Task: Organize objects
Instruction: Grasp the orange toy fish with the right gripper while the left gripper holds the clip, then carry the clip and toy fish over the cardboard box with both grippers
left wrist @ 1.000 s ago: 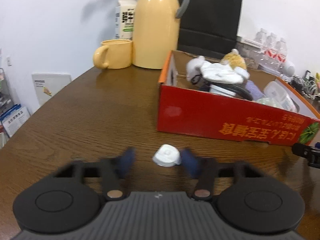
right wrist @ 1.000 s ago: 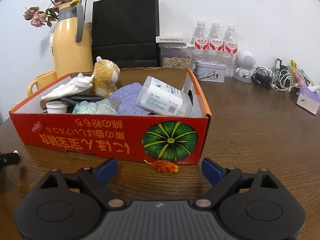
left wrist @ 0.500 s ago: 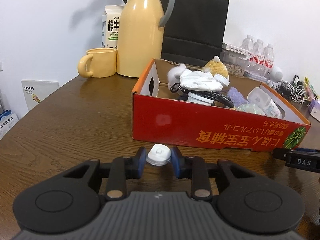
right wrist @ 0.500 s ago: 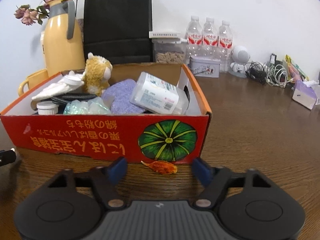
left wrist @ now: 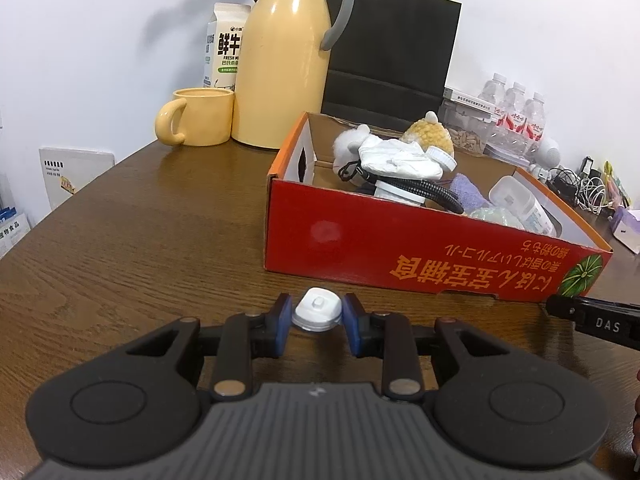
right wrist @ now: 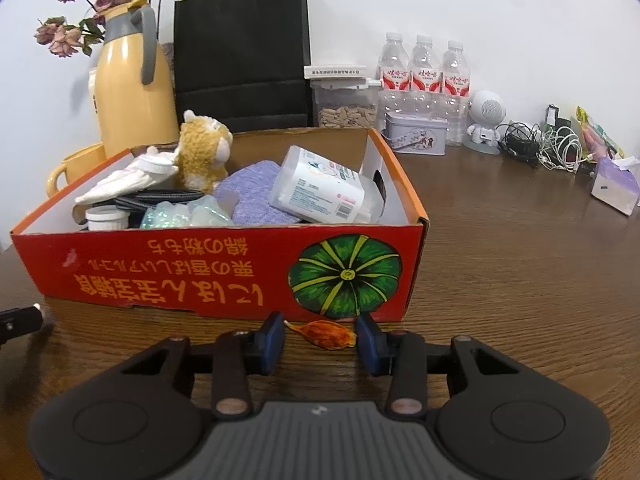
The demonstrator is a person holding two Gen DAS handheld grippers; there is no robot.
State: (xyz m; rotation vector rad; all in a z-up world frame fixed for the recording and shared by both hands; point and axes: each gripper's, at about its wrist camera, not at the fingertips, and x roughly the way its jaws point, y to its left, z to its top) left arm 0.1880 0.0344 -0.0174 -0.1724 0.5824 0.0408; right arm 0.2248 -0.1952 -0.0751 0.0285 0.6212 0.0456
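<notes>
While you hold both tools low over the wooden table (left wrist: pixel 140 240), the parts read as follows.

Left gripper (left wrist: pixel 317 317): your blue pads press both sides of the white cap (left wrist: pixel 317 312); jaws narrow, clamped on it.
White cap: sits between the pads, just in front of the red box (left wrist: pixel 360 240), apart from its near wall.
Right gripper (right wrist: pixel 320 334): your jaws have just been closing, with the orange wrapped piece (right wrist: pixel 325 333) between them; the pads stand just beside its ends, and you cannot tell from this view whether they touch it.
Orange wrapped piece: lies on the table at the foot of the red box, below the green pumpkin print (right wrist: pixel 345 275).
Red box contents: plush toy (right wrist: pixel 204 152), white glove (right wrist: pixel 128 176), purple cloth (right wrist: pixel 256 196), white bottle (right wrist: pixel 324 192).
Background: yellow jug (left wrist: pixel 284 68), yellow mug (left wrist: pixel 200 116), black bag (left wrist: pixel 392 48).
</notes>
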